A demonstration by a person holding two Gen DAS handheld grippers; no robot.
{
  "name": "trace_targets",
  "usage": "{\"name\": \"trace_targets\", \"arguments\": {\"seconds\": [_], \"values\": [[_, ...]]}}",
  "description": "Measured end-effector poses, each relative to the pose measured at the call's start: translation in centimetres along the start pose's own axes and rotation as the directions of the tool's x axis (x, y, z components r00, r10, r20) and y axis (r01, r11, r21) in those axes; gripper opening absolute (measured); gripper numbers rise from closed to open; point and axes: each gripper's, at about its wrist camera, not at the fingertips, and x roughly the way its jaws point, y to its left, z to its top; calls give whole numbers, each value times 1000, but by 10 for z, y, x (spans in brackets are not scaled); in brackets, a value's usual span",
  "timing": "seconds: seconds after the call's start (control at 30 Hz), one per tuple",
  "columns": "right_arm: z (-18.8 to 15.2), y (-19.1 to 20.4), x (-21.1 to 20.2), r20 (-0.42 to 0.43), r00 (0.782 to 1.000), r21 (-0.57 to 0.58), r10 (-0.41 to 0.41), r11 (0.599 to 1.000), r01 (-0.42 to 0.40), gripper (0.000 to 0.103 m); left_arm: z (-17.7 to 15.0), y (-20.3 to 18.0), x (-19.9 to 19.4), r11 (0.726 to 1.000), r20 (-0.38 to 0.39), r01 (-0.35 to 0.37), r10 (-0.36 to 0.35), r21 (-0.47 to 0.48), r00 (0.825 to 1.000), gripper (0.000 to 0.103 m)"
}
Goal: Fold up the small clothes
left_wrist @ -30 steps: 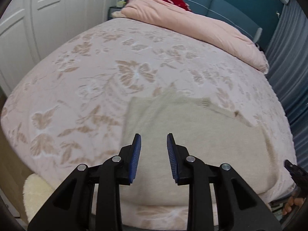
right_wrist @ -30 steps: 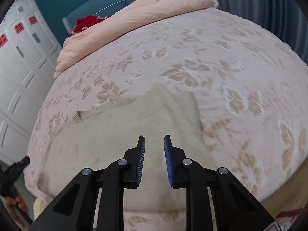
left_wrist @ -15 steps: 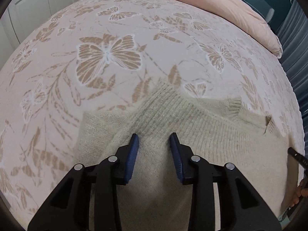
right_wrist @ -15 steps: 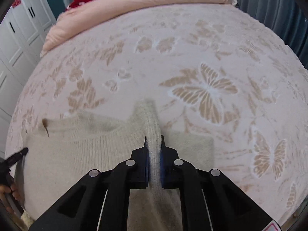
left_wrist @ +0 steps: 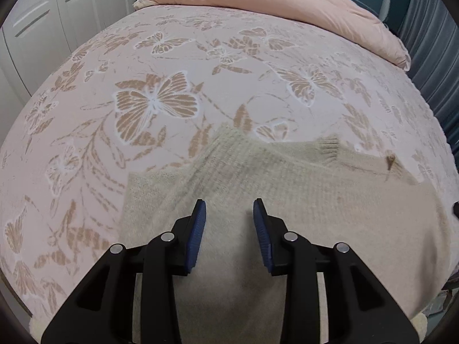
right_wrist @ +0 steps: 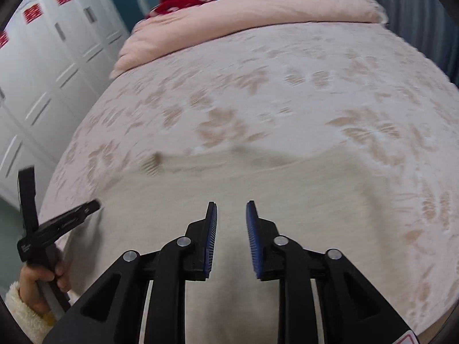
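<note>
A cream knit sweater point(left_wrist: 287, 200) lies flat at the near edge of the bed, with a sleeve folded in over its body and a ribbed cuff point(left_wrist: 327, 147) showing. In the blurred right wrist view the sweater point(right_wrist: 229, 189) fills the near part. My left gripper point(left_wrist: 229, 215) is open and empty just above the sweater. My right gripper point(right_wrist: 231, 215) is open and empty above the sweater. The left gripper also shows in the right wrist view point(right_wrist: 66, 220), held by a hand at the left edge.
The bed has a pink bedspread with a butterfly pattern point(left_wrist: 155, 100). A pink duvet point(left_wrist: 287, 5) lies rolled at the head end. White wardrobe doors point(right_wrist: 43, 71) stand to the left, a grey curtain point(left_wrist: 433, 43) to the right.
My right gripper has opened and let go of the sweater fold it was pinching, and has pulled back. My left gripper has backed off a little, still open.
</note>
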Motion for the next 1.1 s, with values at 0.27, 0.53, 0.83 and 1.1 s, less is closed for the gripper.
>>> {"name": "trace_targets", "arguments": {"seconds": [0.27,0.53,0.83,1.1], "values": [[-26,106,86,-157,982,-208,-100,976,66,22,-56,-1,-49,999,-39,-31,32,39,999,50],[-42,77,80,-184,979,-106,-83,992,64,16,-83,22,-54,1000,-94,-15,13,-13,996,50],[-9,127,65,-143,989,-116,-24,993,7,17,-97,27,-63,1000,-89,-12,11,-11,996,62],[-2,184,164,-233,957,-276,-174,955,107,21,-103,31,-60,1000,-81,-14,15,10,997,62]]}}
